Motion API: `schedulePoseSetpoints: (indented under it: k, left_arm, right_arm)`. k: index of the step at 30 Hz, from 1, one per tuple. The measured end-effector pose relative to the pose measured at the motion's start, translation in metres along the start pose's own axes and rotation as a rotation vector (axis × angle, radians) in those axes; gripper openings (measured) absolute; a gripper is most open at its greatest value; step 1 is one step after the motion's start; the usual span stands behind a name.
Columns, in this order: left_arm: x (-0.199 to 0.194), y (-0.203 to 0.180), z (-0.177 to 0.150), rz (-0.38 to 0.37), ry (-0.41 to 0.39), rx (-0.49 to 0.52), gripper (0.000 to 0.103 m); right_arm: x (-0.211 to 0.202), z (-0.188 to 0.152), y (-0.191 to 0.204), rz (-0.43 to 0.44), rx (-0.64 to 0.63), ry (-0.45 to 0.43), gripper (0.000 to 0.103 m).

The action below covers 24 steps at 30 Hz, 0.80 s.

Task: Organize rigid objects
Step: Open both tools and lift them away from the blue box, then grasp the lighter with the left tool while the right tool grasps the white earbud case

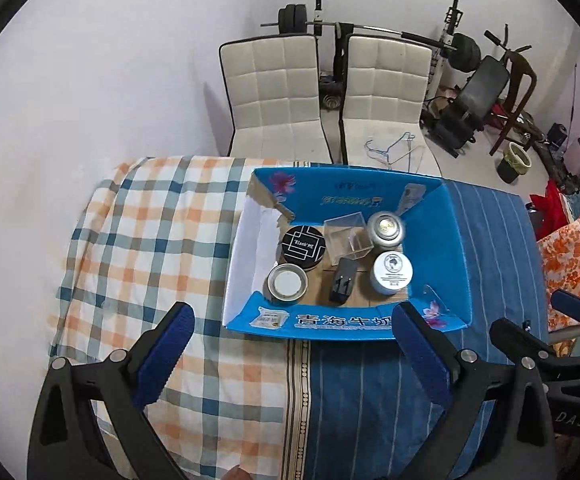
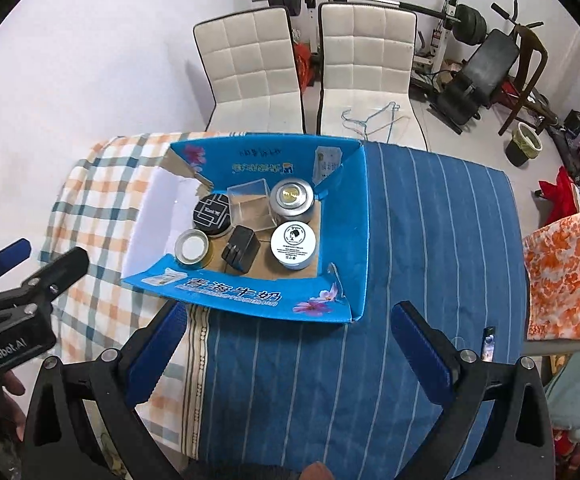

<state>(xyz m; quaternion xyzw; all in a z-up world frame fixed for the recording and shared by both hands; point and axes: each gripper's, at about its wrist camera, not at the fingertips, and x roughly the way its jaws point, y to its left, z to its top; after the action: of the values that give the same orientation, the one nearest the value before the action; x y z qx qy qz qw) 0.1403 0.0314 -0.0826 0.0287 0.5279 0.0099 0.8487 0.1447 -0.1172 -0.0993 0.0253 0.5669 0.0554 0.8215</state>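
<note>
While both grippers are hanging back over the near edge of the table, the six rigid objects are sitting together on the floor of the blue cardboard box [image 2: 345, 216]. The black round tin [image 2: 211, 215], clear plastic cube [image 2: 250, 202] and silver can [image 2: 292, 199] are lining the far side. The small open jar [image 2: 192, 248], black charger [image 2: 241, 254] and white-lidded jar [image 2: 293, 245] are filling the near row, packed close so they brace one another upright. The left gripper [image 1: 290, 360] is spreading its jaws wide around nothing, and the right gripper [image 2: 286, 356] is doing likewise. Judging by this, the sorting is looking finished.
</note>
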Motion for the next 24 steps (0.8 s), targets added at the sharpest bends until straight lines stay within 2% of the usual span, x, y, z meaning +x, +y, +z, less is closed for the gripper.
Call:
schedulePoseSetpoints:
  k: [7, 12, 14, 19, 24]
  left_arm:
    - [-0.005, -0.016, -0.003, 0.0, 0.0, 0.018, 0.101]
    - [0.0, -0.032, -0.006, -0.003, 0.011, 0.03, 0.101]
    - [0.007, -0.045, -0.009, -0.006, 0.024, 0.041, 0.101]
    - [0.036, -0.094, -0.023, 0.005, 0.066, 0.112, 0.101]
    - [0.08, -0.158, -0.044, 0.007, 0.135, 0.213, 0.101]
  right_arm:
    - [-0.014, -0.006, -0.014, 0.019, 0.021, -0.025, 0.103]
    - [-0.008, -0.014, -0.046, 0.021, 0.089, -0.012, 0.103]
    - [-0.001, -0.021, -0.068, -0.001, 0.133, 0.001, 0.103]
    - [0.032, -0.061, -0.153, -0.112, 0.304, 0.089, 0.103]
    - [0.089, -0.127, -0.251, -0.236, 0.507, 0.245, 0.103]
